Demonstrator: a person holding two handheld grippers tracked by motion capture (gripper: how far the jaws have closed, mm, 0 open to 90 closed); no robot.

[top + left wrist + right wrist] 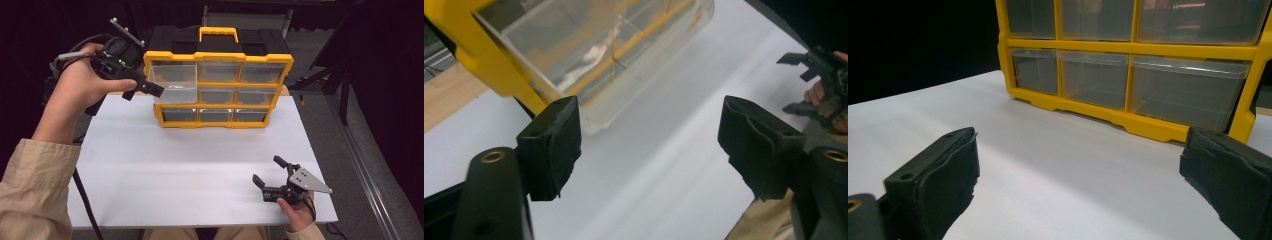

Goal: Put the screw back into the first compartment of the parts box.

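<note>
Drawer (173,82), clear plastic, sticks out of the top-left slot of the yellow organizer (218,56), its front well forward of the frame and hanging over the white table (200,160). In the left gripper view its near corner (596,65) sits just past the left-hand pad, with the yellow frame at about ten o'clock. The organizer stands upright at the table's far edge, toward twelve o'clock in the high view, with a yellow handle (218,33) on top; its other clear drawers look pushed in.

At nine o'clock from the drawer, the left gripper (150,89) is held against the drawer's left side; its jaws stand wide apart and hold nothing, and whether a pad touches the plastic is unclear. The right gripper (267,172) rests low at about five o'clock on the table, well apart from the organizer, jaws spread wide and facing the bottom row of drawers.
</note>
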